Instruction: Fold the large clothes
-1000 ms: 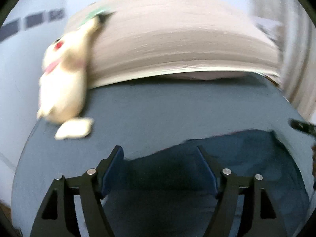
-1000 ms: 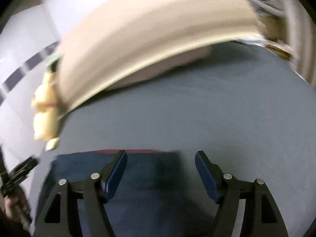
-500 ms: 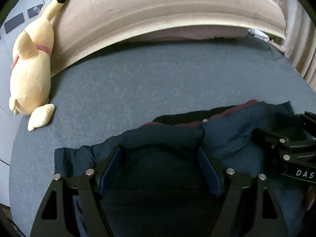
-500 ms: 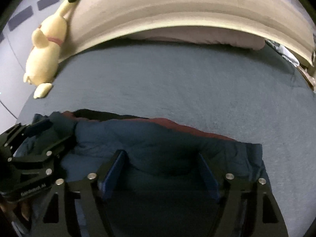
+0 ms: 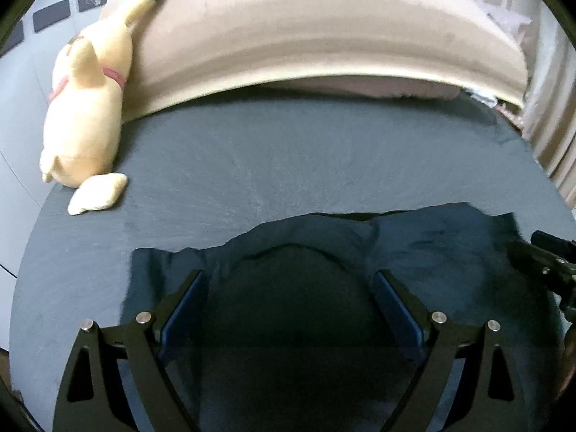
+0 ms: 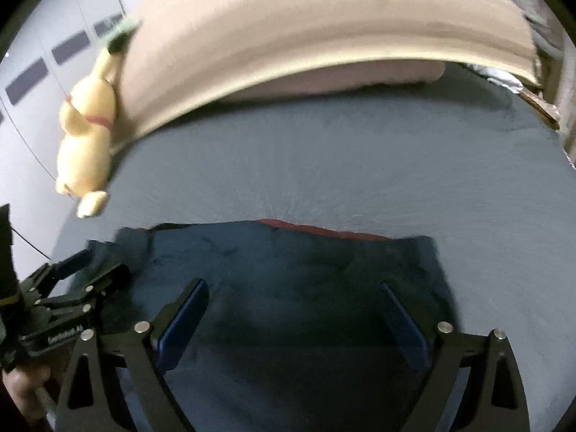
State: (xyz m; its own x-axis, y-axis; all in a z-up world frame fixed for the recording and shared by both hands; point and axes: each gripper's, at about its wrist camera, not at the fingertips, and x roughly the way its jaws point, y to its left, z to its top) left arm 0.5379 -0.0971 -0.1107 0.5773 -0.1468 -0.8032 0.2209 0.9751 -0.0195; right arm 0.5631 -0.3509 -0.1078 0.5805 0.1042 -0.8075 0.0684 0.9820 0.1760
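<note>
Left wrist view: both grippers, left gripper and right gripper, gape above rumpled navy garment.

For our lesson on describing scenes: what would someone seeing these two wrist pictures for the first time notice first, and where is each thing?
A dark blue garment lies rumpled on the grey bed, close under the open left gripper and the open right gripper. A yellow plush toy lies at the bed's far left, against the beige headboard.
</note>
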